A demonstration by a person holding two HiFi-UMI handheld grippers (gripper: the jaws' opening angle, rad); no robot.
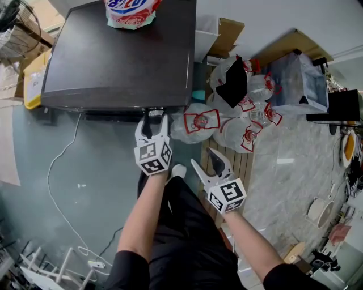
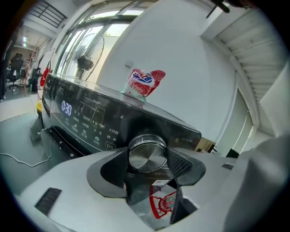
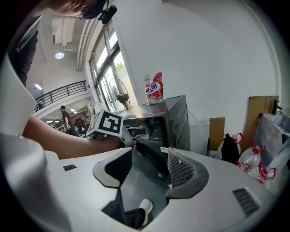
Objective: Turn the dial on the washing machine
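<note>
The dark washing machine (image 1: 113,56) stands at the top of the head view, its lit control panel (image 2: 86,118) facing me. The round metal dial (image 2: 146,155) at the panel's right end sits between my left gripper's pads (image 2: 179,164), which press on its rim. In the head view my left gripper (image 1: 153,117) reaches to the machine's front edge and hides the dial. My right gripper (image 1: 207,161) hangs back to the right, away from the machine. It is open, and in the right gripper view the right gripper (image 3: 149,167) has nothing between its pads.
A red and white detergent bag (image 1: 131,11) lies on the machine's top. Several tied plastic bags (image 1: 238,122) are piled to the machine's right beside a wooden slatted platform (image 1: 241,164). A white cable (image 1: 62,164) runs across the floor at the left.
</note>
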